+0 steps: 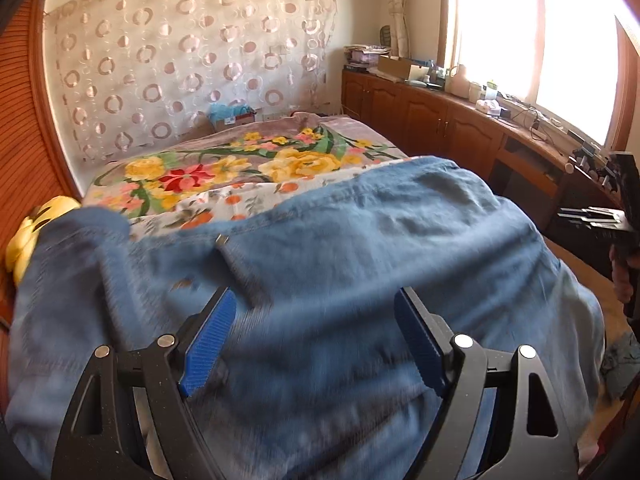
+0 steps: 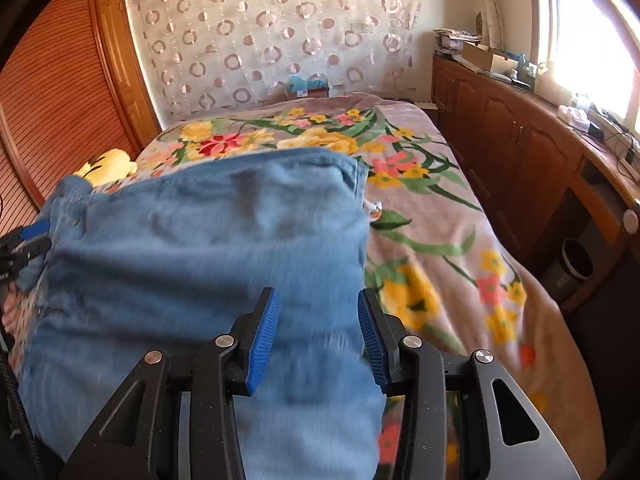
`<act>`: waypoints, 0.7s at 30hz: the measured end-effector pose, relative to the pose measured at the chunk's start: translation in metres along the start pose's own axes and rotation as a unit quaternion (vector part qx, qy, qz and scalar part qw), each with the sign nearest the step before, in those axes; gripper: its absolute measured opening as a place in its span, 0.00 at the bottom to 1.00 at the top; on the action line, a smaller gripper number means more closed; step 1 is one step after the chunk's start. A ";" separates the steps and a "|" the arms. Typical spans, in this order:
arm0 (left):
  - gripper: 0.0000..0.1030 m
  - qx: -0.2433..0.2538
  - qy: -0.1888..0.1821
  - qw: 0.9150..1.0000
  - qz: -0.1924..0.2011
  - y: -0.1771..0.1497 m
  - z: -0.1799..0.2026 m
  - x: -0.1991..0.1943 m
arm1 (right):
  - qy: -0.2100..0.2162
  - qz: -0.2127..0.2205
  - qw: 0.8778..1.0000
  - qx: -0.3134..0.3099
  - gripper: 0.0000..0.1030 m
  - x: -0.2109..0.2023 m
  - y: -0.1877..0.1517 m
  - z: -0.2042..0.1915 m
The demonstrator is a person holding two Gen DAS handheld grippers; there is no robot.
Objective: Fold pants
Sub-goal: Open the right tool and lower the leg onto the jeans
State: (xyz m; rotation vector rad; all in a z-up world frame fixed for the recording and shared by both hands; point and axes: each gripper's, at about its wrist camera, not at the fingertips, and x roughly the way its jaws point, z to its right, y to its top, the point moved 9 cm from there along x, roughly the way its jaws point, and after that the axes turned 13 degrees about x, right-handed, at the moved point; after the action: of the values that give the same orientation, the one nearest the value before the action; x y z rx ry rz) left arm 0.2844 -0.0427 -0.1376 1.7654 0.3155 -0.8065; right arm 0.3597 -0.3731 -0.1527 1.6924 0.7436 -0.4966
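1. Left wrist view: the left gripper (image 1: 310,312) has black arms and ribbed blue pads (image 1: 208,340), and its jaws stand spread wide with nothing pinched between them.
2. Below and ahead of those jaws lie the blue denim pants (image 1: 360,240), spread across the near part of the bed (image 1: 224,168). The cloth fills most of the lower picture and is blurred close to the pads.
3. A straight hemmed edge of the pants runs across the bed at the far side, with a floral blanket in pink, yellow, red and green (image 1: 240,160) showing beyond it.
4. A yellow plush toy (image 1: 28,236) lies at the left edge, just beside the denim.
5. A long brown wooden cabinet (image 1: 440,116) runs along the right wall under a bright window (image 1: 500,32), its top crowded with small items.
6. At the far right edge the other black gripper shows in part.
7. Right wrist view: the right gripper (image 2: 318,312) has its jaws partly spread. The blurred denim lies between and below the pads (image 2: 262,340), and they do not press on it.
8. The pants (image 2: 200,240) cover the left and middle of the bed (image 2: 440,240), with their right edge running down toward the right pad.
9. The bare floral blanket (image 2: 420,208) lies to the right of the pants.
10. The left gripper (image 2: 28,240) is at the left edge, by the pants' border.
11. A circle-patterned curtain (image 2: 272,32) hangs on the far wall.
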 end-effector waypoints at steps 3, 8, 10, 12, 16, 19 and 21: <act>0.80 -0.008 0.002 1.000 -0.002 -0.021 0.008 -0.022 | -0.005 0.000 1.000 -0.011 0.41 -0.020 -0.023 0.001; 0.80 -0.012 0.009 1.000 -0.007 -0.050 0.019 -0.045 | -0.004 -0.003 1.000 -0.015 0.41 -0.055 -0.056 0.001; 0.80 -0.020 0.010 1.000 -0.012 -0.063 0.022 -0.051 | -0.004 -0.009 1.000 -0.017 0.41 -0.063 -0.067 0.002; 0.80 -0.025 0.012 0.999 -0.015 -0.072 0.026 -0.056 | -0.004 -0.015 1.000 -0.015 0.41 -0.071 -0.079 0.002; 0.80 -0.034 0.014 0.999 -0.019 -0.089 0.032 -0.063 | -0.006 -0.027 1.000 -0.004 0.41 -0.077 -0.092 0.003; 0.80 -0.040 0.010 0.999 -0.035 -0.105 0.036 -0.055 | -0.014 -0.031 0.999 -0.011 0.41 -0.078 -0.098 0.003; 0.80 -0.039 0.017 0.998 -0.043 -0.114 0.037 -0.050 | -0.023 -0.030 0.999 -0.011 0.41 -0.079 -0.099 0.006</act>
State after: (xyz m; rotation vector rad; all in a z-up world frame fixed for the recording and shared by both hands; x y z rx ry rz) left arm 0.1688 -0.0277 -0.1940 1.7029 0.4423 -0.8156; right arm 0.2343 -0.3826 -0.1699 1.6368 0.7663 -0.5656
